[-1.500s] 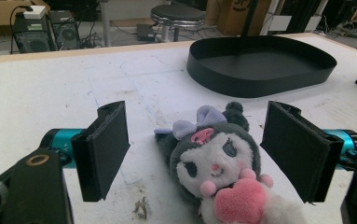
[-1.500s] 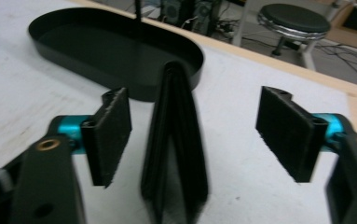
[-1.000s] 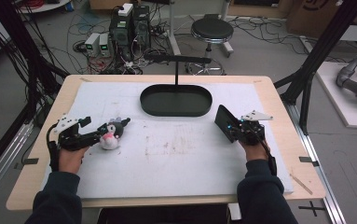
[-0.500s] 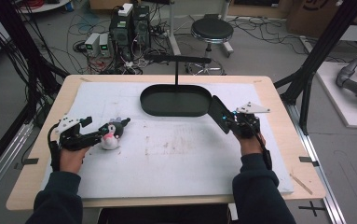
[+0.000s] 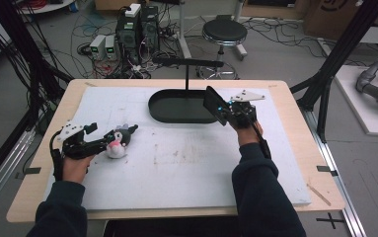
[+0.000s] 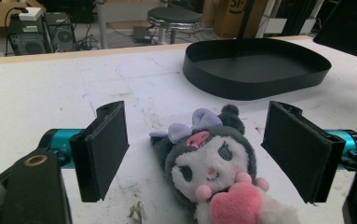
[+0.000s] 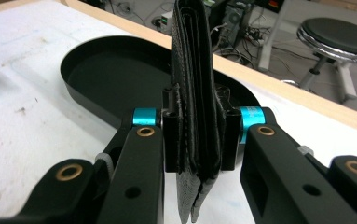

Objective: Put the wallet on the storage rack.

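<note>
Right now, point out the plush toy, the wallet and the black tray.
plush toy [image 6: 209, 161]: left gripper view, its white face.
wallet [image 7: 195, 79]: right gripper view, its folded edge.
black tray [image 5: 163, 116]: high view, its near rim.

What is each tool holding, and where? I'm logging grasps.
Right tool: black leather wallet, clamped across its flat sides near the lower end. Left tool: nothing.

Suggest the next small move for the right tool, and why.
Probably carry it a bit further over the black tray, then lower and open. The right tool is shut on the black wallet, held on edge near the tray's right rim, and the tray looks empty. The left tool is open around the plush toy.
</note>
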A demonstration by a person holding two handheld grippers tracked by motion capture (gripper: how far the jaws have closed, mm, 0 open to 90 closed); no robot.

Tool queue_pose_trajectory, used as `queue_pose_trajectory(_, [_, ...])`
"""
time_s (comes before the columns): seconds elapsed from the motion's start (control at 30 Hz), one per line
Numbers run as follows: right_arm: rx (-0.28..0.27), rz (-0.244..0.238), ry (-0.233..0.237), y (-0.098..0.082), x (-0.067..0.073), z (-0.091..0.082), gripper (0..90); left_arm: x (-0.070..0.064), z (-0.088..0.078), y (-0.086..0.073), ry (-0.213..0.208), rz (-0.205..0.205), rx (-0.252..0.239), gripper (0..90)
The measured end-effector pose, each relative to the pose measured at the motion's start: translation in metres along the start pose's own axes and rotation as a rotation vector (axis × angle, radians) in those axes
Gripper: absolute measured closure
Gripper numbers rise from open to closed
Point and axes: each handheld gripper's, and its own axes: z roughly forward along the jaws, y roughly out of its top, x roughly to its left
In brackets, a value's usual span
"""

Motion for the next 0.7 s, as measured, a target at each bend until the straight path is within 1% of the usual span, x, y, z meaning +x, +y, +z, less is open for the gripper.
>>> queue_pose_trajectory(0.07, [0.005,0.001,0.002,0.004,0.001,0.007,77.5,0.000,0.000,0.000,0.009,-0.002,-0.004,21.6])
queue_pose_trajectory(0.1, [0.003,-0.001,0.000,0.007,0.002,0.013,77.4,0.000,0.000,0.000,0.015,0.000,-0.005,19.5])
queue_pose_trajectory(0.13, [0.003,-0.001,0.000,0.007,0.002,0.013,77.4,0.000,0.000,0.000,0.019,-0.002,-0.007,19.5])
queue_pose_trajectory(0.27, [-0.002,-0.017,-0.007,0.015,0.004,0.025,77.4,0.000,0.000,0.000,0.014,0.001,-0.005,19.5])
queue_pose_trajectory(0.37, [-0.002,-0.027,-0.022,0.019,0.004,0.035,77.4,0.000,0.000,0.000,0.012,0.003,-0.001,19.5])
queue_pose_trajectory(0.4, [0.003,-0.032,-0.025,0.019,0.004,0.038,77.4,0.000,0.000,0.000,0.011,0.004,-0.001,19.5])
queue_pose_trajectory(0.43, [0.017,-0.040,-0.035,0.021,0.003,0.046,77.4,0.001,0.000,0.000,0.010,0.004,-0.001,19.5])
queue_pose_trajectory(0.47, [0.017,-0.040,-0.035,0.021,0.003,0.046,77.4,0.001,0.000,0.000,0.010,0.004,0.000,19.5])
queue_pose_trajectory(0.53, [0.042,-0.047,-0.053,0.022,0.003,0.053,77.4,0.001,0.000,0.000,0.010,0.001,-0.002,19.5])
queue_pose_trajectory(0.57, [0.031,-0.054,-0.082,0.020,0.001,0.058,77.4,0.001,0.000,0.000,0.010,0.000,-0.004,19.5])
queue_pose_trajectory(0.6, [0.031,-0.054,-0.082,0.020,0.001,0.058,77.4,0.001,0.000,0.000,0.009,0.000,-0.005,19.5])
queue_pose_trajectory(0.7, [0.048,-0.050,-0.118,0.016,-0.004,0.067,77.4,0.001,0.000,0.000,0.010,0.001,-0.005,19.5])
